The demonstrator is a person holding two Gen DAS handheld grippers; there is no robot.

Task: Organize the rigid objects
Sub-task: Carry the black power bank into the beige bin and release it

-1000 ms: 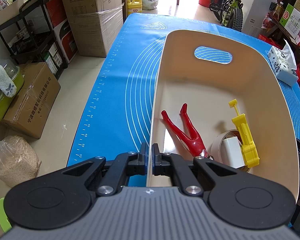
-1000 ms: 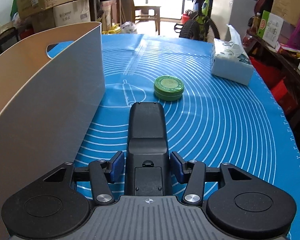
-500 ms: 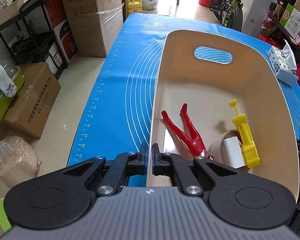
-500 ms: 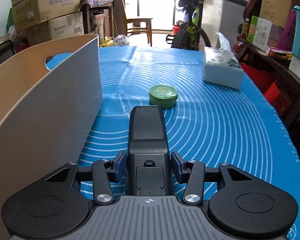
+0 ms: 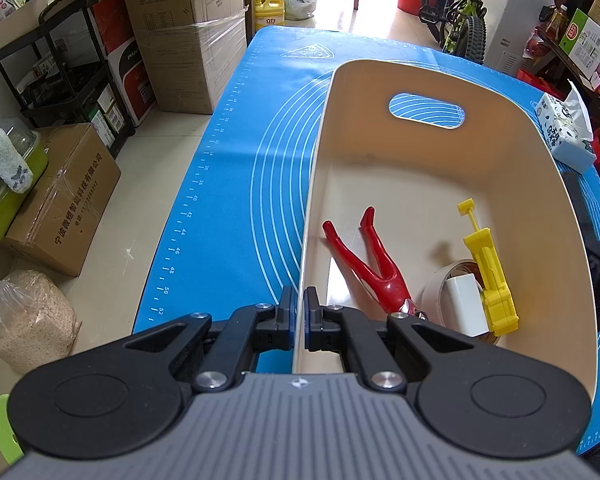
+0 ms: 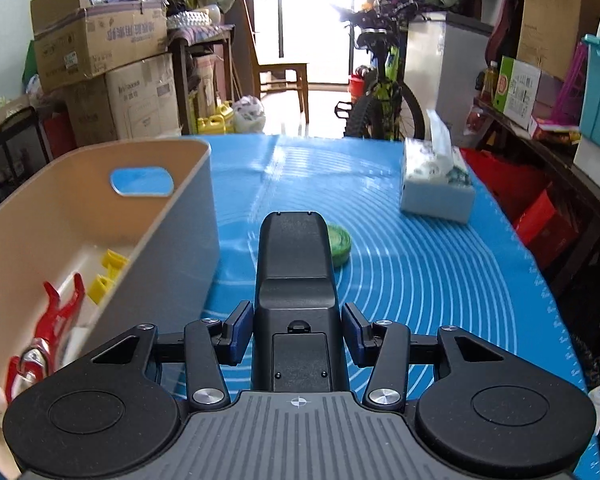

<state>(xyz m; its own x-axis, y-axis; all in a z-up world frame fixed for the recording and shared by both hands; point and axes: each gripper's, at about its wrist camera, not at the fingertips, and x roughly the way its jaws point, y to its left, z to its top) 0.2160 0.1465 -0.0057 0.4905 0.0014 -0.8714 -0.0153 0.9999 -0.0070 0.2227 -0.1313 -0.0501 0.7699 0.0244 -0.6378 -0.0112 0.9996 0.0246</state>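
- The left tool (image 5: 299,322) is closed on the near wall of the cream bin (image 5: 428,76), one pad outside and one inside, which looks like steadying it on the blue mat (image 5: 236,184) that covers the worktop.
- Already in the bin, at the lower right of the left wrist view: red pliers (image 5: 374,268), a yellow plastic piece (image 5: 488,276), a white block (image 5: 466,304) and a roll of tape (image 5: 440,286) that the block partly hides. These count as sorted.
- The right tool (image 6: 296,332) grips a black device (image 6: 294,280) between its pads; the jaws have just been closing on it. The device stands in the centre of the right wrist view, pointing away from the camera.
- The bin's inside and the pliers show at the lower left of that view, with the outer wall just left of the device, so I judge the device is raised and on its way to the bin, not yet over it.
- A round green tin (image 6: 340,244) lies on the mat just behind the device, half hidden by it, right of the bin. It appears to be the one loose hard thing left.
- A tissue pack (image 6: 436,184) sits at the upper right of the mat; being soft, it probably stays.
- My reading: well past halfway, with the device to drop in and the tin to fetch.
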